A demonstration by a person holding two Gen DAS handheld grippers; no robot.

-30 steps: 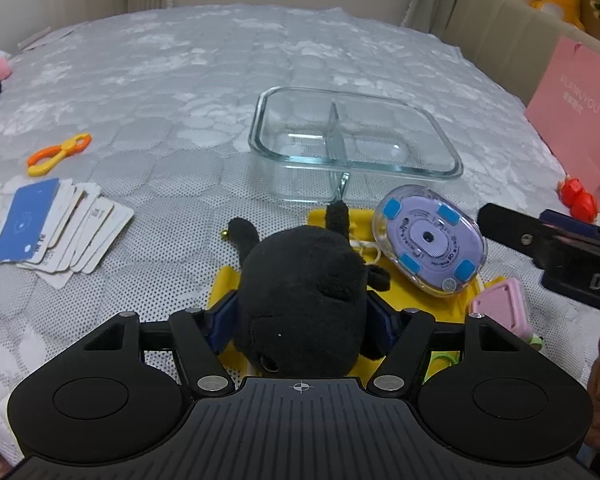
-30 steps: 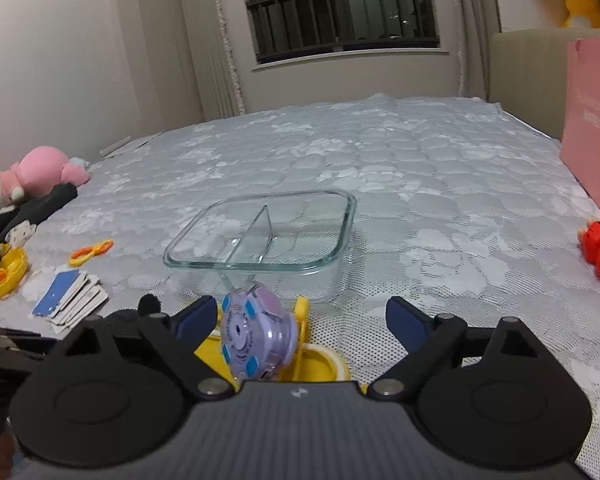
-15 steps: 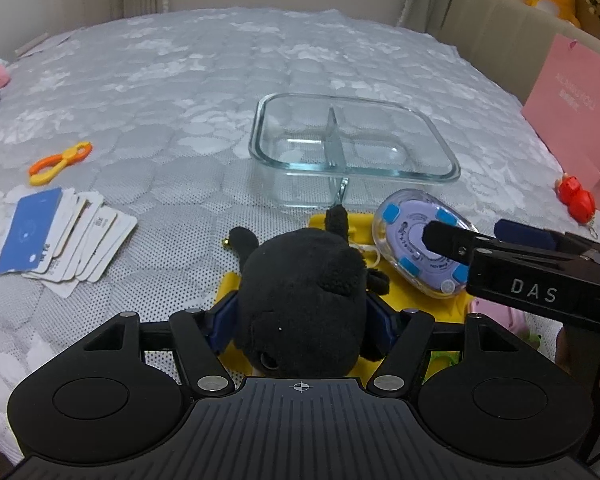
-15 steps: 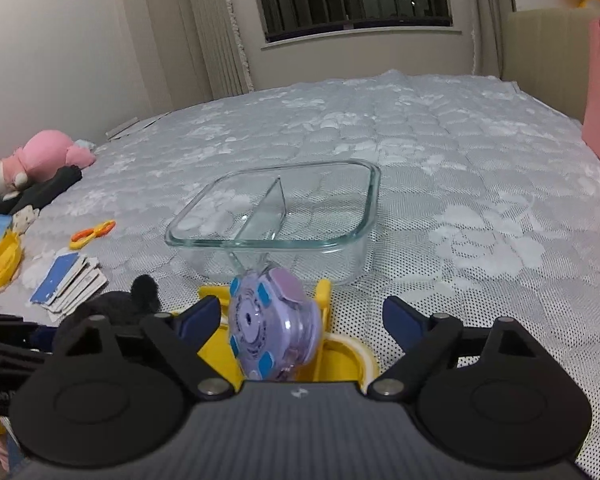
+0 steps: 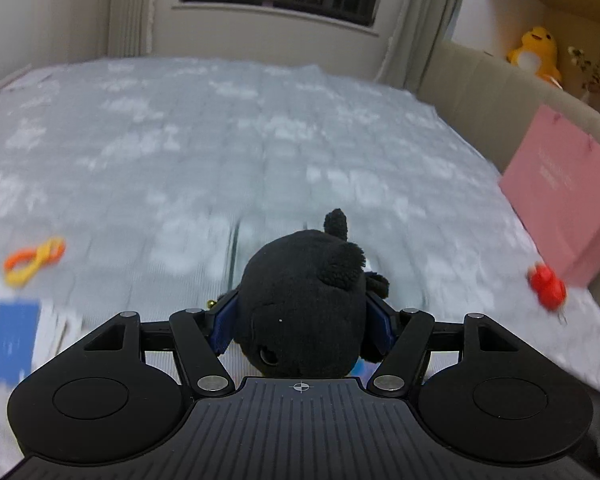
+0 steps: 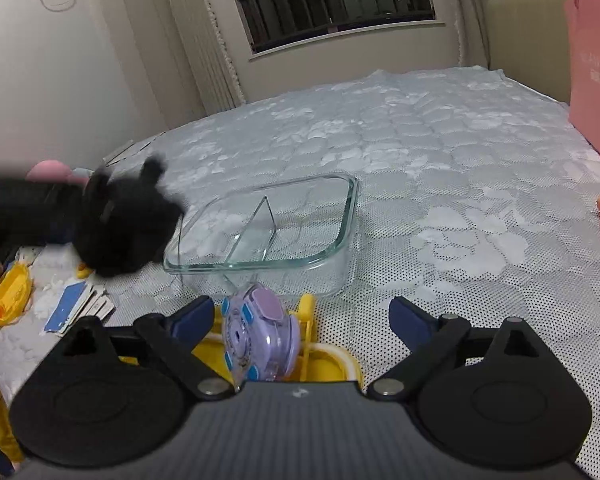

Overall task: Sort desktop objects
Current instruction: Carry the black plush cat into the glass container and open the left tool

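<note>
Grey quilted bed carries the glass dish. Left gripper, fingers clamped on the black plush, has lifted it off the yellow toy, blurring its view and hiding the dish. Right gripper stays spread around the purple disc at 6 o'clock of the dish.

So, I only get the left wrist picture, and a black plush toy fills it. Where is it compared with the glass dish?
Observer: From the right wrist view, the black plush toy is at the left corner of the divided glass dish, whose two compartments are empty.
Operator: And what is the other hand's tool doing?
Observer: The right gripper has its jaws wide open on either side of a purple disc toy, not clamping it.
</note>
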